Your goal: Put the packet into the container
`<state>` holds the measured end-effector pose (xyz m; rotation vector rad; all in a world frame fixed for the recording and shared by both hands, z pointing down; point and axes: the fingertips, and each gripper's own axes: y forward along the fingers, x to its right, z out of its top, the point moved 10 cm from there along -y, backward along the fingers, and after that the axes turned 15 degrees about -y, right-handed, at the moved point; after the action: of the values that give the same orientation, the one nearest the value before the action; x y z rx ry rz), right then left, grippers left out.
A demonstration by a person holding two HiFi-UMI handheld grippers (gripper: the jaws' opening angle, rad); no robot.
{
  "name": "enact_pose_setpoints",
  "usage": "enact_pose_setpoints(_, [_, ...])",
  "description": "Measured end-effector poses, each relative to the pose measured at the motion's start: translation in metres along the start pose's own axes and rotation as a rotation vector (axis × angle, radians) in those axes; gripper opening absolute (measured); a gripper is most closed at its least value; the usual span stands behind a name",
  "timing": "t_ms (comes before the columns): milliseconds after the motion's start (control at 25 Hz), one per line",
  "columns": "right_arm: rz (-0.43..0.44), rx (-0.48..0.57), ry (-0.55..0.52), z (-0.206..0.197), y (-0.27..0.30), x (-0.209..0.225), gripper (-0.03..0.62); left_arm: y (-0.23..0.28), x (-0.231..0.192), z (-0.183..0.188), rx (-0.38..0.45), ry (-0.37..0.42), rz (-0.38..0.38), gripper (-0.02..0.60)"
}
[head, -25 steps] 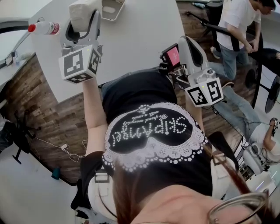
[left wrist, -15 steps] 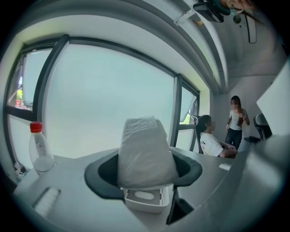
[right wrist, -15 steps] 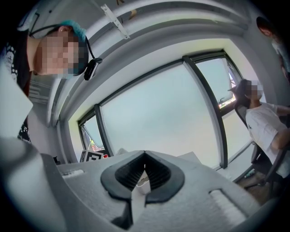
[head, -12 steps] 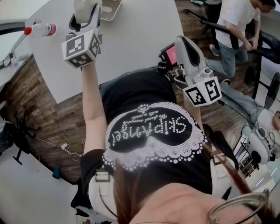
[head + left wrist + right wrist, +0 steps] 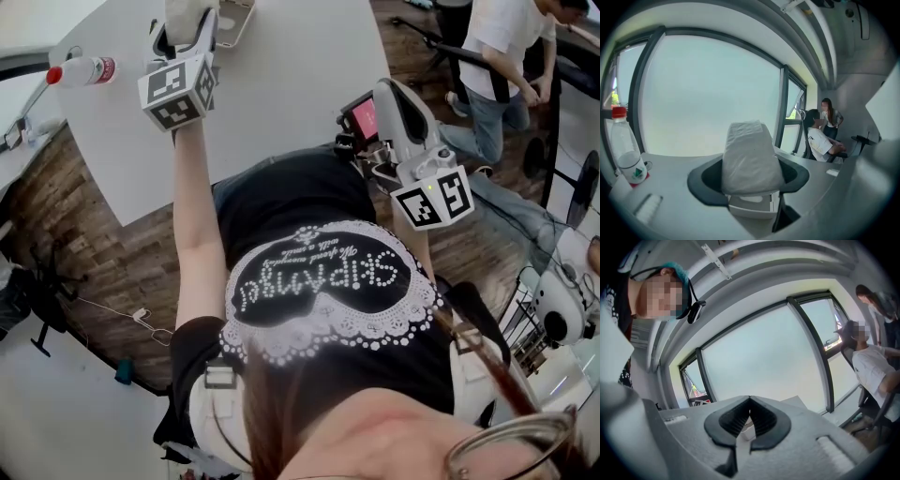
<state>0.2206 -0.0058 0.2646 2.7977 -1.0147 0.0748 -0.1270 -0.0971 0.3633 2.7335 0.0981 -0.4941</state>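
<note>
White packet (image 5: 751,157) clamped upright in left gripper (image 5: 749,179), raised over table (image 5: 291,84). Container (image 5: 751,209) sits just below and beyond packet. Right gripper (image 5: 749,420) has jaws together, holding nothing, off table edge. Step judged: placing, release not yet done. Next move: lower packet inside container walls, then 1 jaw spread.

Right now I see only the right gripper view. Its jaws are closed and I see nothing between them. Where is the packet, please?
Observer: The left gripper has it. The white packet is clamped between its jaws.
Operator: Is it in the container already?
Observer: Not yet. The container is on the table, at the far edge, just beside the left gripper.
Operator: Is anything else on that table?
Observer: Yes, a bottle with a red cap, to the left of the left gripper.
</note>
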Motion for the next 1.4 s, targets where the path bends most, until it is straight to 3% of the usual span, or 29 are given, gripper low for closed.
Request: enact_pose_setpoints(1400, [-0.016, -0.031, -0.002, -0.005, 0.013, 0.008, 0.003, 0.054, -0.018, -0.049, -0.215, 0.052, 0.044, 0.276])
